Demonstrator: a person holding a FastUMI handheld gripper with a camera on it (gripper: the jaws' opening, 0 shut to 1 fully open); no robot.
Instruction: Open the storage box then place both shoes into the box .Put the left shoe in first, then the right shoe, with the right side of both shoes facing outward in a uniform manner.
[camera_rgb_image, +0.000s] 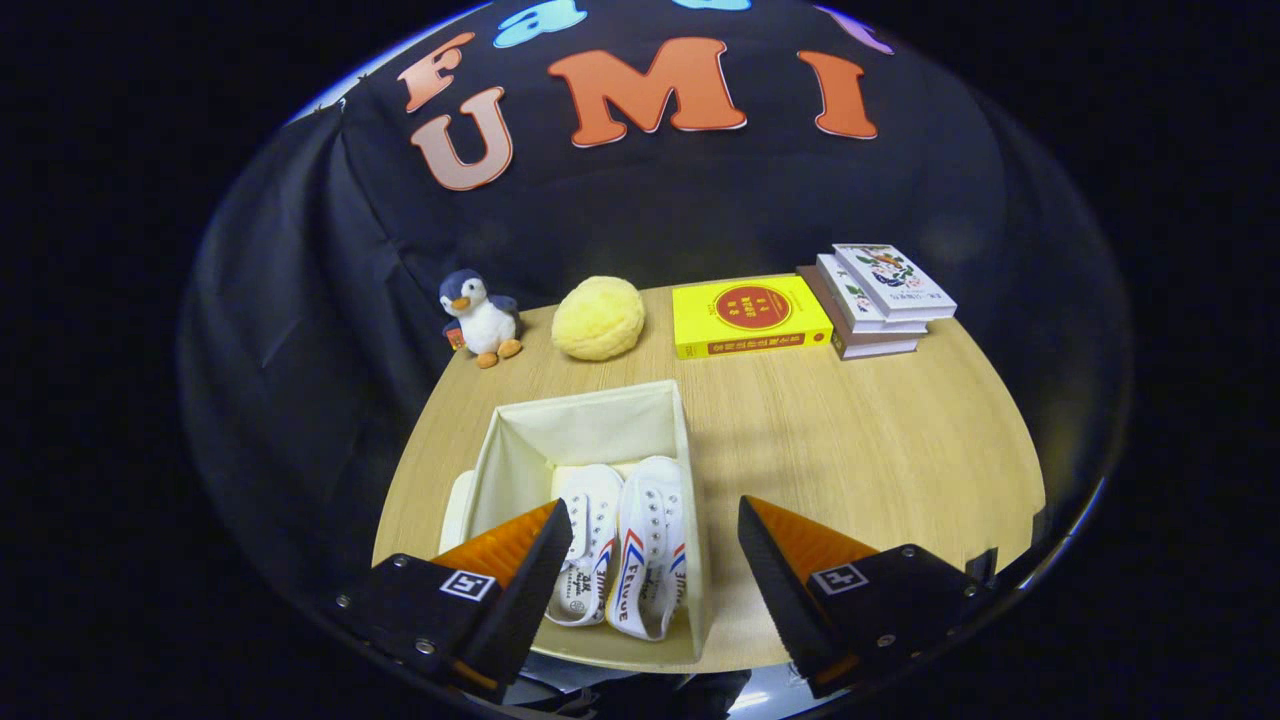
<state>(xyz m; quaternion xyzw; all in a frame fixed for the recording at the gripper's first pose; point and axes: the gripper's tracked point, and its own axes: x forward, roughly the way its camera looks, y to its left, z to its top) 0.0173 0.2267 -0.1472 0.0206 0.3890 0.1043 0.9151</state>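
The storage box (585, 425) sits open on the wooden table (850, 440), just below and ahead of my gripper (655, 560), and both shoes are inside it. My two fingers stand wide apart with nothing between them that they touch; the left finger hangs over the near left part of the box, and the right finger is over bare table just to the right of the box's right wall.

Inside the box the left shoe (585, 545) and the right shoe (650, 545) lie side by side, touching, white canvas with laces and eyelets showing. The right shoe has red and blue stripes along its side, and lies against the box's right wall. My left finger covers part of the left shoe's near end. The box's fabric walls are pale cream. A pale flat piece (456, 510) sticks out beside the box's left wall; I cannot tell whether it is the lid.

Beyond the box, near the table's far edge, stand a small plush penguin (480, 318) on the left and a yellow fuzzy ball (598, 318) just beside it. Further right lies a yellow book (750, 315), and next to that a stack of books (880, 298) with flowered covers. Behind them hangs the black cloth wall (300, 300).
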